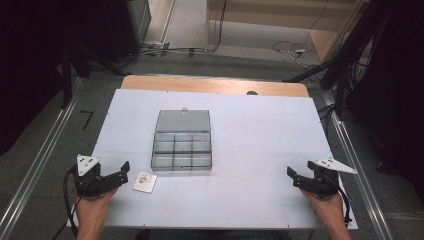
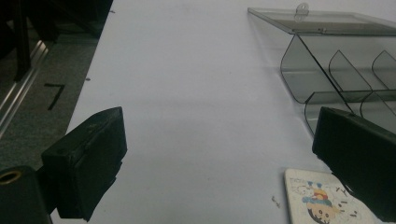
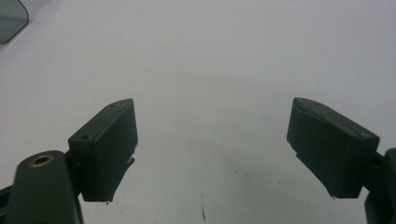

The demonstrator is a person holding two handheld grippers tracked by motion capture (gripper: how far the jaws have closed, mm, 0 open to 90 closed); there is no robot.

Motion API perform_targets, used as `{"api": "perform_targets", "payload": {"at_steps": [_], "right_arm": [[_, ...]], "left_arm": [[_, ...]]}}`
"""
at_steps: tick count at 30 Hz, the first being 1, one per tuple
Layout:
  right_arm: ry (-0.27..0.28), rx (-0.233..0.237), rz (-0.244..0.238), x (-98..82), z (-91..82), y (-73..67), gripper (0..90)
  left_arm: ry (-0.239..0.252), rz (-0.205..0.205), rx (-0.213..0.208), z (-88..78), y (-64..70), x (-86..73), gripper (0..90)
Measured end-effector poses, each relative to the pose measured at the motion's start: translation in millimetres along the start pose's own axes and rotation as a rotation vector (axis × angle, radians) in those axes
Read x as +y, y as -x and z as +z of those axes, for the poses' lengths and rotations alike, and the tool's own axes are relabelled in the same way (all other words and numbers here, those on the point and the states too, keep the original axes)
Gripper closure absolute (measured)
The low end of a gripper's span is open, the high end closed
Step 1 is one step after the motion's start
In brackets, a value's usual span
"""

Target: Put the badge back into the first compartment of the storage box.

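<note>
My left claw (image 1: 121,171) wide open, empty, low on counter (image 1: 250,200). Small card (image 1: 145,182) just at its 3 o'clock. Clear box (image 1: 182,147), lid up, at 1 o'clock. My right claw (image 1: 295,176) open, empty.

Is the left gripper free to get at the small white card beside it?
Probably yes: the left gripper is open, the small white card lies flat just beside its jaws, and bare table lies between them.

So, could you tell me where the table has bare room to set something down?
The widest free patch lies between the clear box and the right gripper. The strip left of the box is bare too. It is crowded near the left gripper, beside the small card.
</note>
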State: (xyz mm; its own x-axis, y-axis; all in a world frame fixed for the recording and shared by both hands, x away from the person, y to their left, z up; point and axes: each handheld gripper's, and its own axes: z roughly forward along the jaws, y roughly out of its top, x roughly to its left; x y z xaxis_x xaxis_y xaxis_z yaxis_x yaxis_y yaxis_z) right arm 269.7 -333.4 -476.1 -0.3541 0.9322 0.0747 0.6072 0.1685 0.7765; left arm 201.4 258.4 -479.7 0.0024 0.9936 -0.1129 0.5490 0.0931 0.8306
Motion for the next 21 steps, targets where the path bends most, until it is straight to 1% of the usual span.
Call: {"api": "perform_targets", "payload": {"at_steps": [2,5,8,11,18,20,21], "right_arm": [[0.001,0.0,0.002,0.0,-0.2,0.0,15.0],[0.001,-0.002,0.003,-0.1,-0.5,0.5,15.0],[0.002,-0.003,0.004,0.0,-1.0,-0.6,15.1],[0.002,-0.003,0.002,0.1,-1.3,-0.8,15.0],[0.0,-0.004,0.005,-0.3,-0.9,-0.1,15.1],[0.002,-0.006,0.008,-0.3,-1.6,-0.2,15.0],[0.002,-0.006,0.008,-0.3,-1.6,-0.2,15.0]], "left_arm": [[0.0,-0.004,-0.002,-0.8,1.2,-1.3,3.3],[-0.003,0.008,0.009,-0.8,3.2,-2.3,3.3],[-0.008,0.006,0.011,0.0,3.9,-3.5,3.9],[-0.008,-0.005,-0.007,1.3,3.9,-5.1,4.9],[-0.011,-0.004,-0.012,2.3,7.6,-6.1,5.4],[-0.02,-0.03,-0.04,1.5,9.7,-6.5,5.4],[-0.027,-0.016,-0.03,1.5,11.8,-6.2,5.4]]}}
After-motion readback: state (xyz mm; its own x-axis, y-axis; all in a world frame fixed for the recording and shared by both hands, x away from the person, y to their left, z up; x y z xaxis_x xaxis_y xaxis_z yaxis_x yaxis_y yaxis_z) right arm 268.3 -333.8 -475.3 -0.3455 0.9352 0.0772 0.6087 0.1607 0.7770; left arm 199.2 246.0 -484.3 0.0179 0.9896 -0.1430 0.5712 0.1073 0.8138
